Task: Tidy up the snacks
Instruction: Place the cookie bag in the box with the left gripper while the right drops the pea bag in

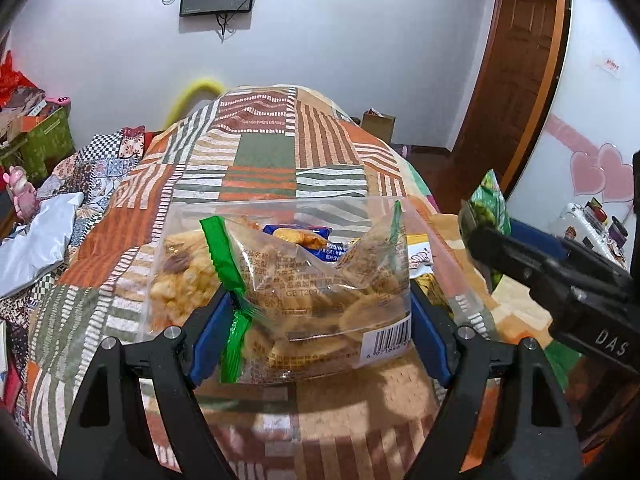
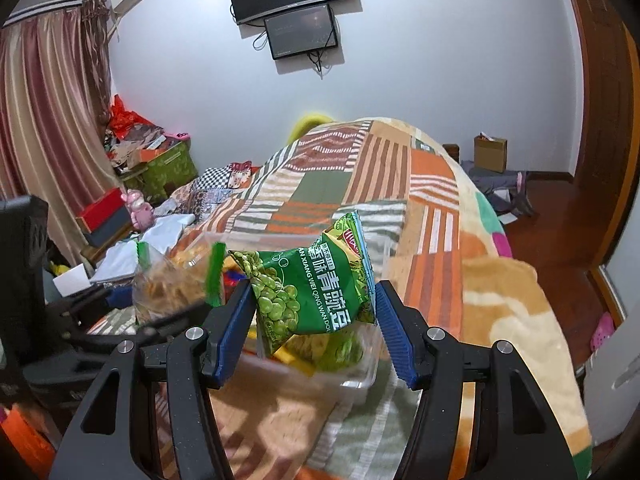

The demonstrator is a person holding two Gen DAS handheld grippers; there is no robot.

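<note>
My left gripper (image 1: 320, 320) is shut on a clear cracker packet with green ends (image 1: 312, 300) and holds it over a clear plastic box (image 1: 280, 210) on the bed. The box holds a puffed-snack pack (image 1: 180, 276) and a blue biscuit pack (image 1: 308, 238). My right gripper (image 2: 314, 318) is shut on a green pea snack bag (image 2: 316, 280), held above the near right part of the same box (image 2: 360, 380). The right gripper also shows at the right of the left wrist view (image 1: 480, 236). The cracker packet shows blurred in the right wrist view (image 2: 172, 288).
The box sits on a patchwork striped blanket (image 1: 260, 152) over a bed. Cluttered boxes (image 2: 160, 160) and a curtain (image 2: 48, 120) stand at the left. A wooden door (image 1: 520, 80), dark floor (image 2: 560, 240) and a cardboard box (image 2: 490, 152) lie to the right. Two screens (image 2: 296, 4) hang on the far wall.
</note>
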